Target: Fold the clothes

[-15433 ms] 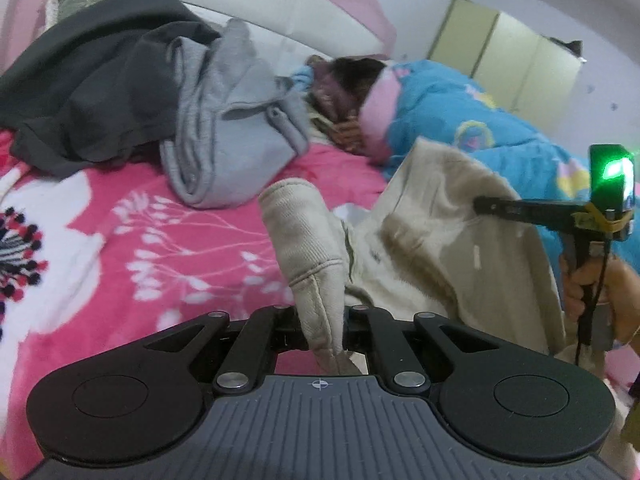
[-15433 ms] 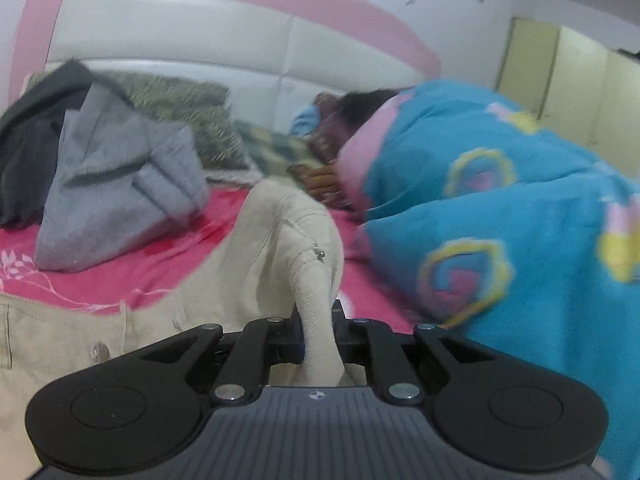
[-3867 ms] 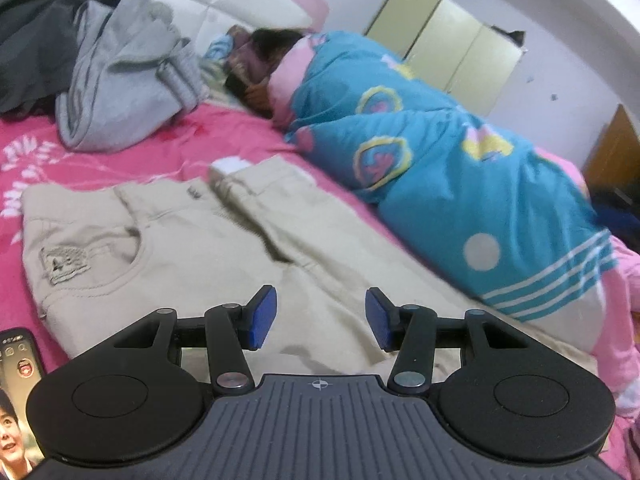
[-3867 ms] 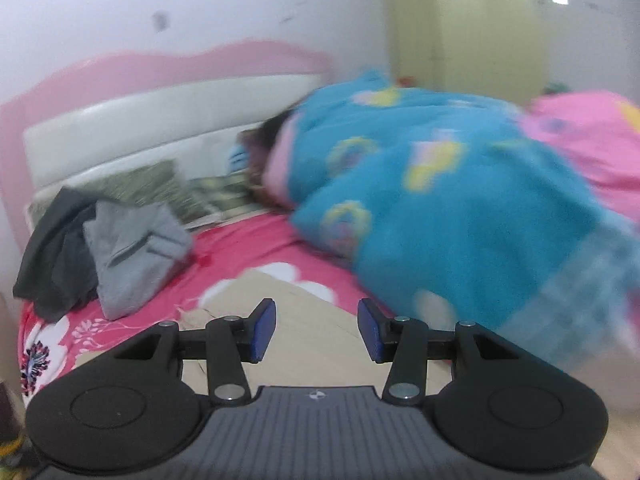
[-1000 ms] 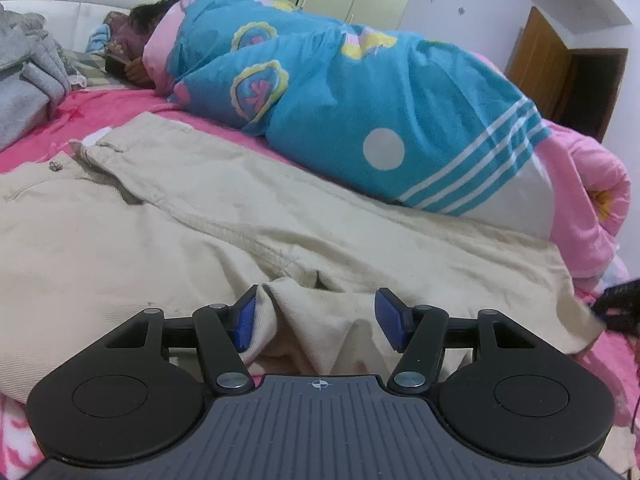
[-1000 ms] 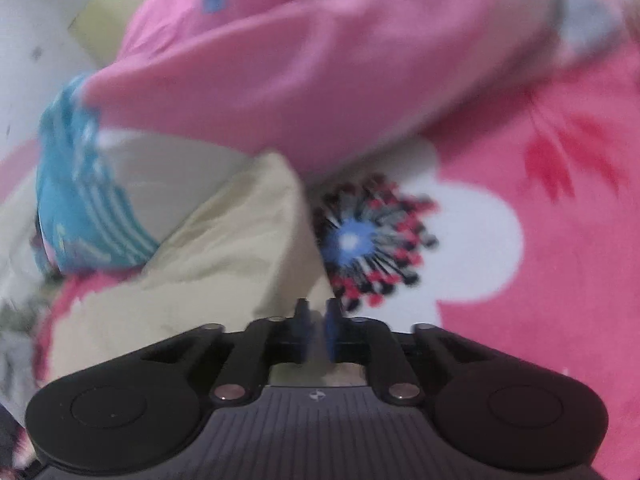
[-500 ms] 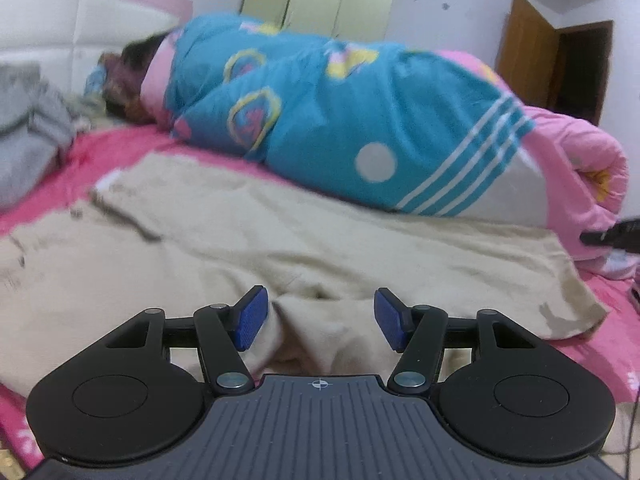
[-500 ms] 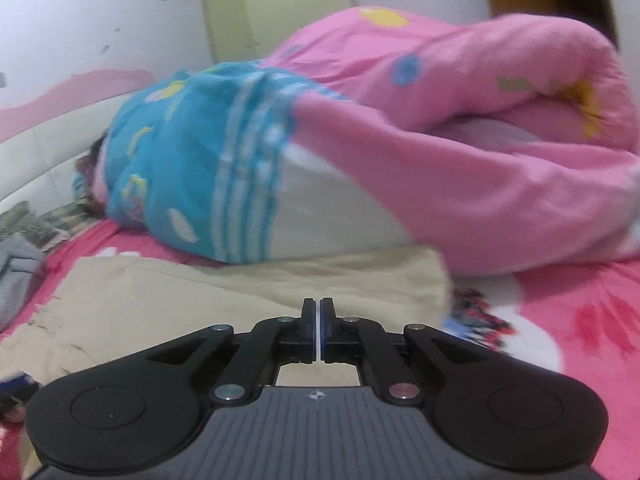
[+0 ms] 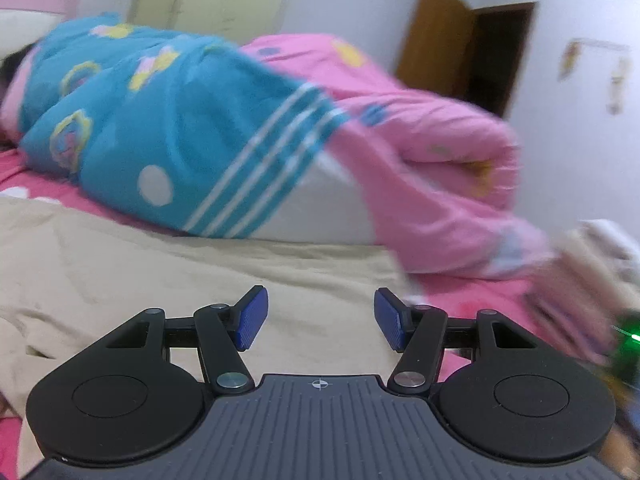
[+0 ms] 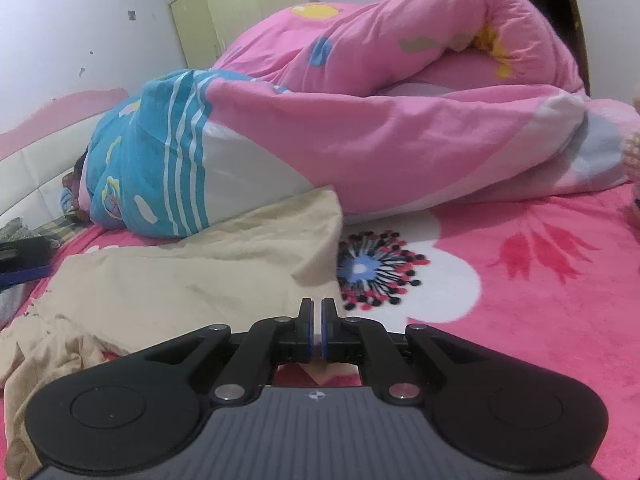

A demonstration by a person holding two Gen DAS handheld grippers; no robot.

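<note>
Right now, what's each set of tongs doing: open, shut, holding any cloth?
Left tongs: open, nothing between them, above the beige trousers.
Right tongs: shut; no cloth visibly gripped.

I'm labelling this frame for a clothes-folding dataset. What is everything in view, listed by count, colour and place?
trousers: one pair, beige, spread flat on the bed in front of both grippers
quilt: one, pink and blue with white stripes, heaped along the far side of the trousers
bedsheet: one, pink with flower print, under everything
headboard: one, white and pink, far left
wardrobe: one, pale yellow, against the back wall
door: one, brown, open, right of the wardrobe
left gripper: one, black with blue pads, open, above the trousers
right gripper: one, black, shut, nothing visibly held
</note>
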